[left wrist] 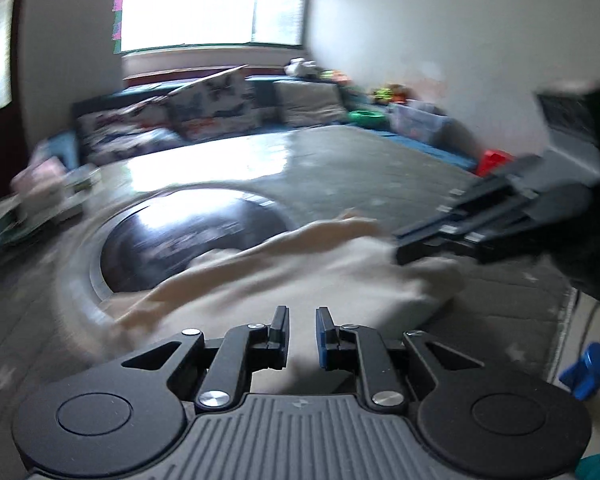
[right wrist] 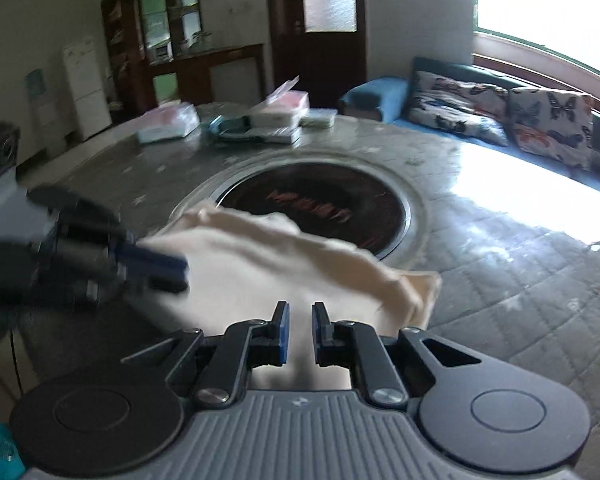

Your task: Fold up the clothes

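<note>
A cream garment (left wrist: 300, 272) lies bunched on the grey quilted table, partly over the dark round inset (left wrist: 188, 240). It also shows in the right wrist view (right wrist: 268, 268). My left gripper (left wrist: 302, 320) is over the garment's near edge, jaws a narrow gap apart, with cloth showing between them. My right gripper (right wrist: 300, 316) stands the same way over the cloth. Each gripper appears blurred in the other's view, the right gripper (left wrist: 404, 248) at the cloth's right edge, the left gripper (right wrist: 176, 272) at its left edge. Whether either pinches cloth I cannot tell.
Boxes and packets (right wrist: 260, 120) sit at the table's far side. A blue sofa with butterfly cushions (right wrist: 500, 112) runs along the window wall. Toys and bins (left wrist: 400, 108) line the wall. A blue clamp (left wrist: 588, 368) hangs past the table's right edge.
</note>
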`<state>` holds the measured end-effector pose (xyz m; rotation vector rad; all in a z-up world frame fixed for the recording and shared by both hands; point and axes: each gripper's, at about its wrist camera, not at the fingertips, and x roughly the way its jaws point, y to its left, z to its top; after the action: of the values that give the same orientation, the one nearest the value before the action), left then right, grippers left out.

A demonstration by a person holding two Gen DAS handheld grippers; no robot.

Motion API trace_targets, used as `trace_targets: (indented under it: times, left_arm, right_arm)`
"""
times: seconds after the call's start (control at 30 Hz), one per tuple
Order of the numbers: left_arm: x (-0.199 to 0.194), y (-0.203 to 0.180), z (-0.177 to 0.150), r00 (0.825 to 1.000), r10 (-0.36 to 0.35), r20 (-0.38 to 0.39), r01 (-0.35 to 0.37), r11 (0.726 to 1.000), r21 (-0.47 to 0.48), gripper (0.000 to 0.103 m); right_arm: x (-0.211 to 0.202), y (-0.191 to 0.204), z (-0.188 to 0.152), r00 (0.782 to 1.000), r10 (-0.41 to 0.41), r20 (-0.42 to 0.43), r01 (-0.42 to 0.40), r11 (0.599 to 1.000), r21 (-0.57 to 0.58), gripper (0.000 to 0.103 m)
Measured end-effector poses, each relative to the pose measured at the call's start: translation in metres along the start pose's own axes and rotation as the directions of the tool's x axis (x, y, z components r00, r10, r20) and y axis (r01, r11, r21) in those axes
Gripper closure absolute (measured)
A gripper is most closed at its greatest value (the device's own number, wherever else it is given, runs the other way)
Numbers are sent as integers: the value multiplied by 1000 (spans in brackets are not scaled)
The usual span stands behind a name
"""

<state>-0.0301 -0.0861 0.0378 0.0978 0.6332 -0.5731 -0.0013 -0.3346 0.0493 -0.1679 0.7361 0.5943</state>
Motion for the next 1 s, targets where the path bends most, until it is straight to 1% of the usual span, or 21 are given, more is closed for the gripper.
trace_targets:
  times: [0.1, 0.27, 0.33, 0.43, 0.57, 0.63, 0.7, 0.77, 0.8, 0.93, 1.0]
  left_arm:
    - [-9, 17, -8, 999, 45, -15, -45, 998, -36, 87]
    - [-18, 34, -28, 998, 55, -37, -58, 993, -100, 87]
    - [-18, 33, -32, 998, 55, -16, -57, 994, -94, 87]
    - [-18, 40, -26, 999, 39, -22, -41, 991, -124, 87]
    - [-18, 45, -13, 999, 48, 6, -47, 990, -135, 87]
    - [-14, 50, -9, 999, 35, 5, -34, 987, -160, 87]
    - [-8, 55, -7, 999, 53, -10, -54, 984, -172, 87]
    - [-2, 62, -9, 996, 75, -44, -83, 978, -191, 86]
    - [1, 66, -12, 995, 73, -60, -84, 976, -203, 85]
    - [-4, 73, -12, 998, 51, -46, -60, 974, -218, 85]
    - [-3, 72, -5, 998, 62, -30, -67, 977, -201, 85]
  right_arm:
    - [-1, 10, -7, 1000, 18, -19, -18, 1000, -17, 93]
    - [5, 2, -25, 999, 7, -47, -6, 1000, 22, 93]
    - [6, -1, -29, 999, 7, -44, -6, 999, 39, 93]
    - [5, 0, -26, 999, 4, -53, -2, 999, 34, 93]
    - [8, 0, -16, 999, 5, -47, -4, 1000, 21, 93]
    - [10, 0, -10, 999, 5, -43, -5, 1000, 15, 92]
    - [11, 0, -5, 999, 6, -38, -6, 1000, 10, 92]
    - [20, -4, -4, 999, 1, -54, 0, 1000, 13, 92]
    - [22, -5, -5, 998, -1, -60, 2, 1000, 14, 93]
    - [23, -9, -4, 998, 6, -67, -5, 1000, 17, 93]
    - [24, -9, 2, 998, 2, -62, -2, 1000, 8, 93]
